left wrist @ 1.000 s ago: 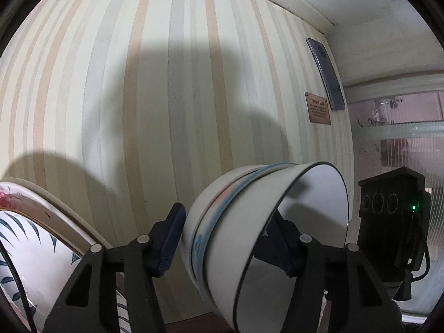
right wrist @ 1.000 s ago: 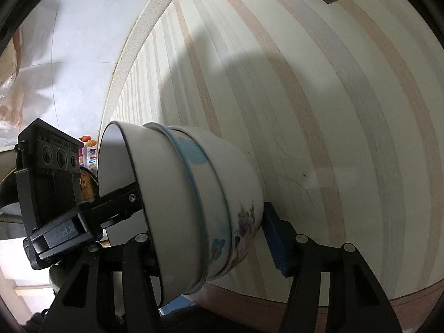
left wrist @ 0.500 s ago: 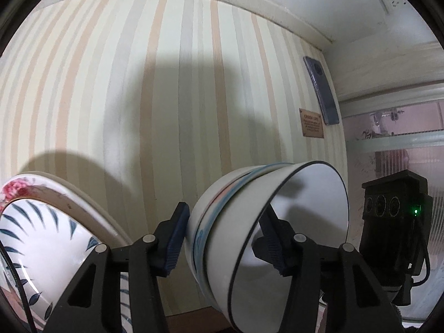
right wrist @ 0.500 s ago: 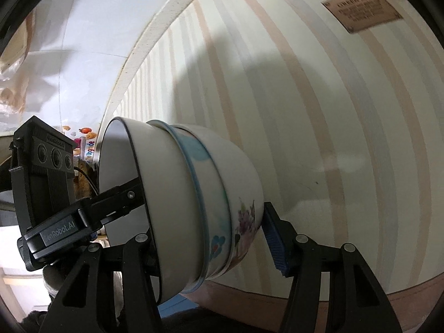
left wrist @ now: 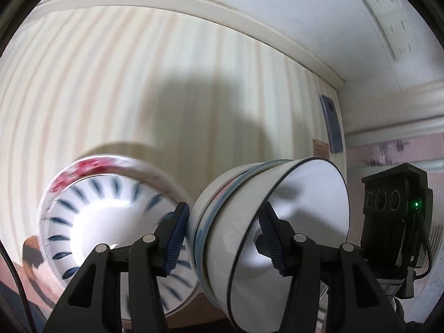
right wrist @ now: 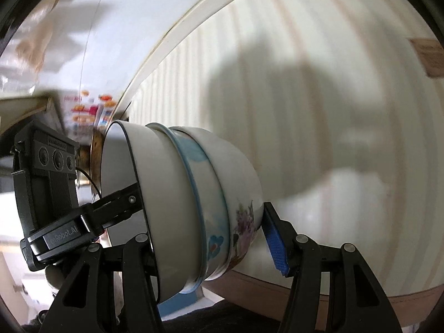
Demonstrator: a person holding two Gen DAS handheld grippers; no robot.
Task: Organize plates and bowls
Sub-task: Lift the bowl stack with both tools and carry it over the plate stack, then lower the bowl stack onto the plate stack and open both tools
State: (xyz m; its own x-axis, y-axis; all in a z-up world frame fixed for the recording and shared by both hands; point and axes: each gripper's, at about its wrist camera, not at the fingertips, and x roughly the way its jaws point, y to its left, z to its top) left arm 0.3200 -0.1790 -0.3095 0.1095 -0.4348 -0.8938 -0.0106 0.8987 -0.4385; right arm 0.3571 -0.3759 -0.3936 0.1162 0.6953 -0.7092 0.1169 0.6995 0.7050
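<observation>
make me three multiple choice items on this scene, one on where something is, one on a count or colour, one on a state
1. In the left wrist view, where is the leaf-patterned plate?
A. left of the bowl stack
B. inside the stack
C. on the wall

2. How many bowls are nested in the bowl stack?
A. one
B. three
C. six

3. How is the stack held?
A. resting flat on the table
B. lifted and tipped, both grippers clamping it
C. hanging from a hook

Key: 1 A, the plate lies left of the stack; 2 B, three rims show; 3 B, the left gripper and right gripper grip it.
</observation>
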